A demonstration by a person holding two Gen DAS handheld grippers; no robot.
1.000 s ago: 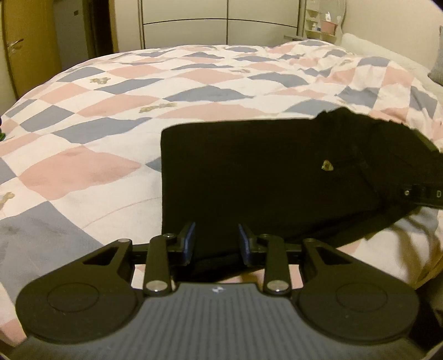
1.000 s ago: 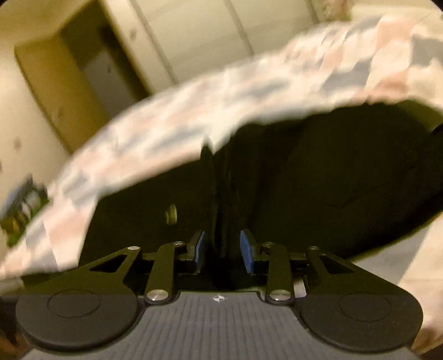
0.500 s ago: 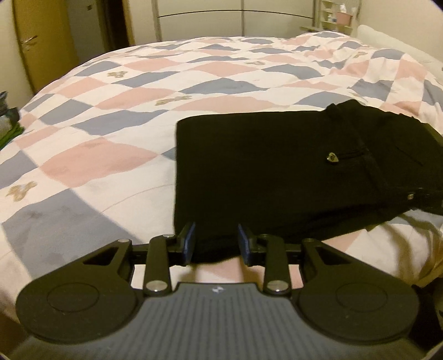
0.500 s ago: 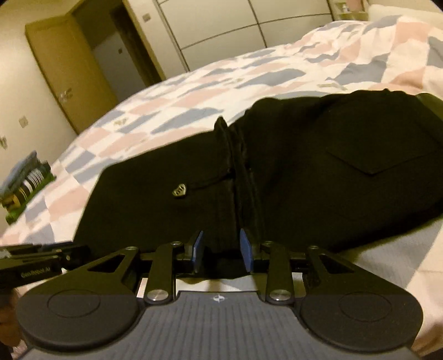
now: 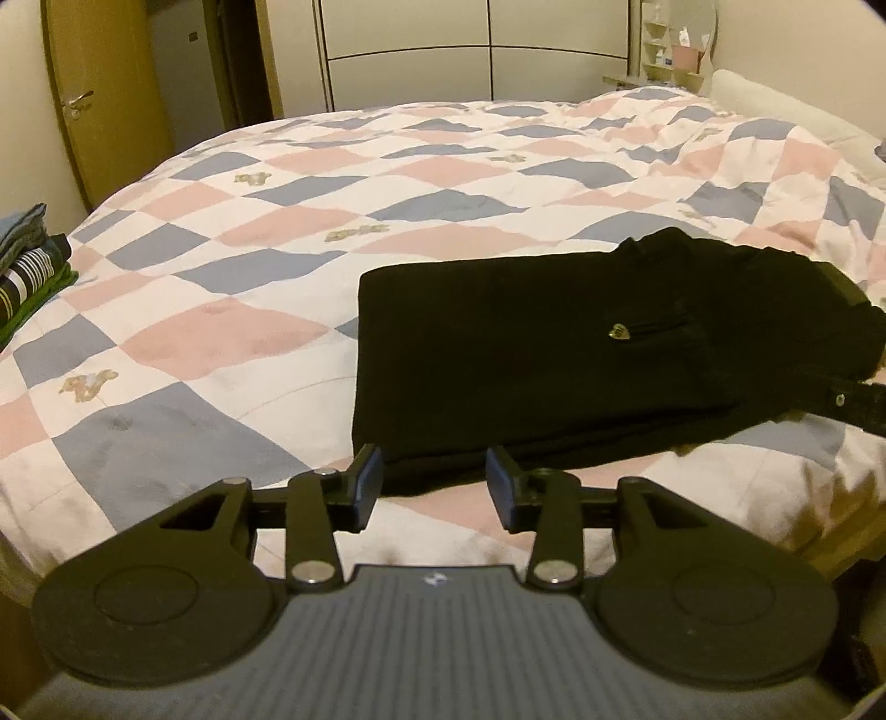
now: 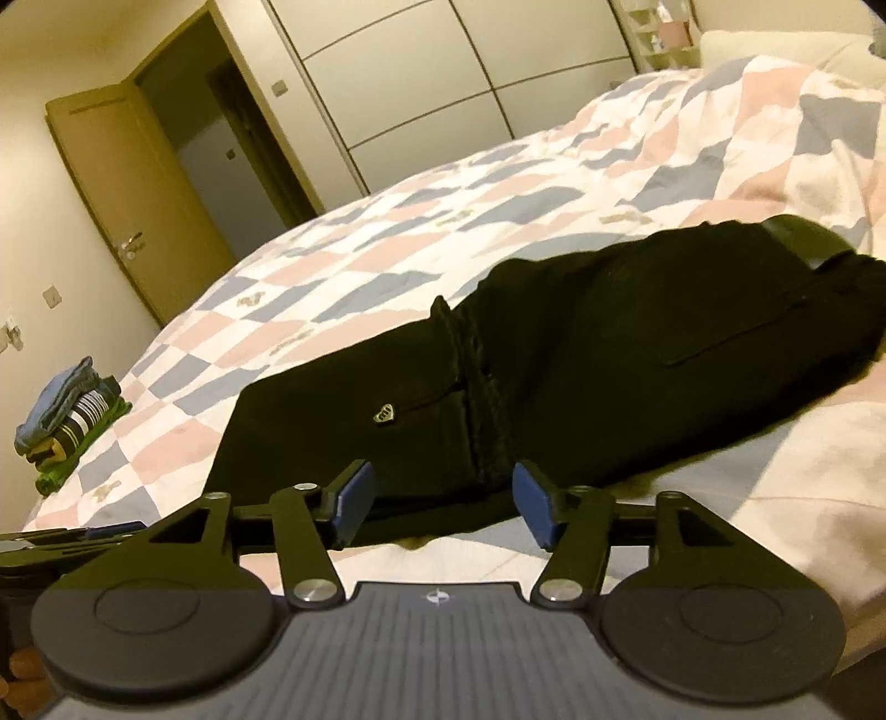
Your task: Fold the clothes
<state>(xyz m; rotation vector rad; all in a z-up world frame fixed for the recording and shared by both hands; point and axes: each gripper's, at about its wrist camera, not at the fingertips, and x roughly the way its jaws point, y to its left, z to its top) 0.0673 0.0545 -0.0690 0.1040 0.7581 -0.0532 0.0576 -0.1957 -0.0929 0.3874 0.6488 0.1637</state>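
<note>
Black trousers (image 5: 554,354) lie folded flat on the checked bedspread (image 5: 277,266), with a small metal badge (image 5: 618,332) on top. They also show in the right wrist view (image 6: 554,376). My left gripper (image 5: 434,487) is open and empty, just short of the trousers' near left edge. My right gripper (image 6: 437,498) is open and empty at the near edge by the centre seam. The tip of the right gripper shows at the right edge of the left wrist view (image 5: 858,401).
A stack of folded clothes (image 5: 27,277) sits at the bed's left edge; it also shows in the right wrist view (image 6: 72,415). A wardrobe (image 5: 470,50) and a wooden door (image 5: 99,99) stand beyond the bed. A pillow (image 5: 786,116) lies far right.
Both grippers let go of the trousers, opened wider and drew back towards the near bed edge. The trousers now lie flat and still.
</note>
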